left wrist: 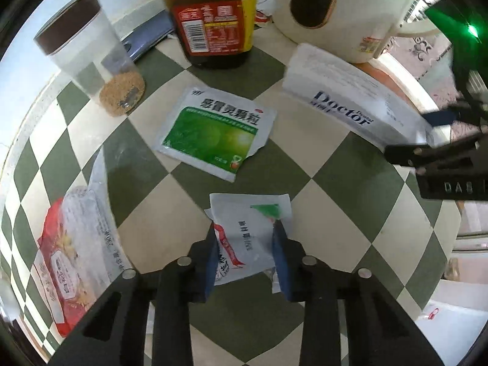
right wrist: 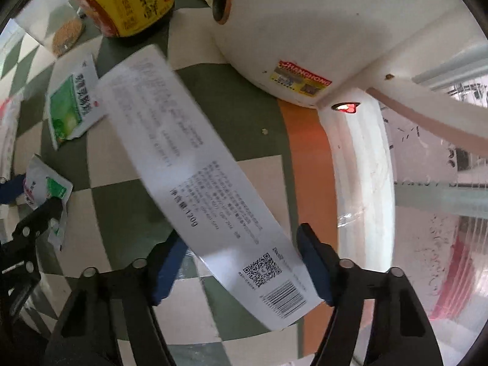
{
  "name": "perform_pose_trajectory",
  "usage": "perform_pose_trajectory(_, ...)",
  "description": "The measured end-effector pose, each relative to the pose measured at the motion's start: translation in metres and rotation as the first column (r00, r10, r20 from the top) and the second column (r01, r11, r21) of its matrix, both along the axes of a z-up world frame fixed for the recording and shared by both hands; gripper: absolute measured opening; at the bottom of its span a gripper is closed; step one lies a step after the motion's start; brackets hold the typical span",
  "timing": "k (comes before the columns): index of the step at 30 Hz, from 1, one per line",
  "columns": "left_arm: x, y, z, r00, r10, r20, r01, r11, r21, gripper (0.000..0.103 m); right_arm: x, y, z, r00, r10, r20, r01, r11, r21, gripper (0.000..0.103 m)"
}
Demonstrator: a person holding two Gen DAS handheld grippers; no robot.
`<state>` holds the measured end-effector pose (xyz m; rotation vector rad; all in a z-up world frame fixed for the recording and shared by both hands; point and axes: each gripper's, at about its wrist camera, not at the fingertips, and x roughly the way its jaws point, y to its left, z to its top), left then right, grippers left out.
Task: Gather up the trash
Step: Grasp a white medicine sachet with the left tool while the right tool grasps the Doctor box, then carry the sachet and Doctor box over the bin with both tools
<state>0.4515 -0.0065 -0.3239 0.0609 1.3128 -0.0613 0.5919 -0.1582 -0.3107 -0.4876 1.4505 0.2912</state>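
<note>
We saw a torn white sachet (left wrist: 248, 238) clamped between the left gripper's (left wrist: 246, 259) blue fingers (left wrist: 282, 262) on the checkered surface (left wrist: 344, 201). Beyond those fingers lay a green sachet (left wrist: 213, 131); to their left, a red-and-white packet (left wrist: 73, 256). The right gripper's (right wrist: 244, 267) fingers (right wrist: 314, 262) stood apart astride a long white toothpaste box (right wrist: 195, 170); we could not tell whether they pressed it. Beyond them stood a sauce bottle (right wrist: 128, 0) and white appliance (right wrist: 320, 24).

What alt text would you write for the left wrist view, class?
The left tool closes on a torn white sachet on a green-and-cream checkered table. Beyond lie a green sachet, a white box and a sauce bottle.
</note>
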Motion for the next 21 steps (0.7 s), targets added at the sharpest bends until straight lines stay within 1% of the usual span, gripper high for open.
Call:
perform_pose_trajectory(1, -0.002, 0.004, 0.002, 1.000, 0.005, 0.005, -0.005, 1.000, -0.001, 0.024, -0.002, 0.003, 0.001, 1.000, -0.006, 0.001, 0.006, 1.000, 0.007, 0.065)
perform_pose_trajectory(3, -0.009, 0.012, 0.009, 1.000, 0.011, 0.015, -0.011, 1.000, -0.006, 0.021, -0.011, 0.000, 0.003, 1.000, -0.022, -0.005, 0.022, 0.999, 0.030, 0.059)
perform_pose_trajectory(5, -0.013, 0.023, 0.019, 0.999, 0.012, 0.033, -0.012, 1.000, -0.003, 0.021, -0.027, -0.008, 0.007, 0.997, -0.069, -0.025, 0.071, 0.995, 0.076, 0.057)
perform_pose_trajectory(6, -0.013, 0.016, 0.038, 0.999, 0.010, 0.043, -0.010, 1.000, 0.002, 0.021, -0.033, -0.013, 0.009, 0.995, -0.097, -0.030, 0.100, 0.989, 0.105, 0.057)
perform_pose_trajectory(10, -0.036, 0.019, 0.061, 0.997, -0.009, 0.078, 0.007, 1.000, 0.027, 0.021, -0.065, -0.039, 0.021, 0.972, -0.231, -0.043, 0.234, 0.943, 0.236, 0.056)
perform_pose_trajectory(12, -0.049, 0.012, 0.071, 0.996, -0.024, 0.089, 0.020, 0.999, 0.036, 0.020, -0.089, -0.060, 0.028, 0.949, -0.312, -0.050, 0.311, 0.897, 0.314, 0.055)
perform_pose_trajectory(14, -0.059, -0.003, 0.082, 0.994, -0.048, 0.101, 0.044, 0.998, 0.042, 0.020, -0.110, -0.080, 0.033, 0.925, -0.376, -0.050, 0.367, 0.854, 0.369, 0.055)
perform_pose_trajectory(15, -0.061, -0.012, 0.085, 0.993, -0.061, 0.106, 0.057, 0.997, 0.044, 0.020, -0.125, -0.095, 0.037, 0.904, -0.424, -0.053, 0.407, 0.819, 0.405, 0.055)
perform_pose_trajectory(16, -0.069, -0.021, 0.092, 0.990, -0.083, 0.114, 0.078, 0.996, 0.046, 0.020, -0.139, -0.104, 0.039, 0.890, -0.453, -0.053, 0.431, 0.797, 0.424, 0.054)
perform_pose_trajectory(17, -0.074, -0.031, 0.096, 0.987, -0.102, 0.121, 0.096, 0.994, 0.049, 0.020, -0.155, -0.121, 0.043, 0.865, -0.498, -0.055, 0.466, 0.759, 0.456, 0.054)
perform_pose_trajectory(18, -0.078, -0.043, 0.100, 0.984, -0.124, 0.127, 0.119, 0.992, 0.051, 0.020, -0.170, -0.125, 0.044, 0.846, -0.529, -0.059, 0.490, 0.730, 0.476, 0.054)
perform_pose_trajectory(19, -0.084, -0.059, 0.105, 0.979, -0.153, 0.136, 0.147, 0.988, 0.052, 0.020, -0.189, -0.138, 0.045, 0.819, -0.570, -0.061, 0.520, 0.694, 0.499, 0.054)
perform_pose_trajectory(20, -0.088, -0.079, 0.108, 0.973, -0.182, 0.144, 0.176, 0.983, 0.051, 0.020, -0.211, -0.141, 0.047, 0.801, -0.595, -0.062, 0.537, 0.669, 0.514, 0.054)
perform_pose_trajectory(21, -0.090, -0.098, 0.109, 0.967, -0.206, 0.149, 0.200, 0.978, 0.048, 0.020, -0.229, -0.158, 0.050, 0.775, -0.629, -0.066, 0.560, 0.633, 0.534, 0.054)
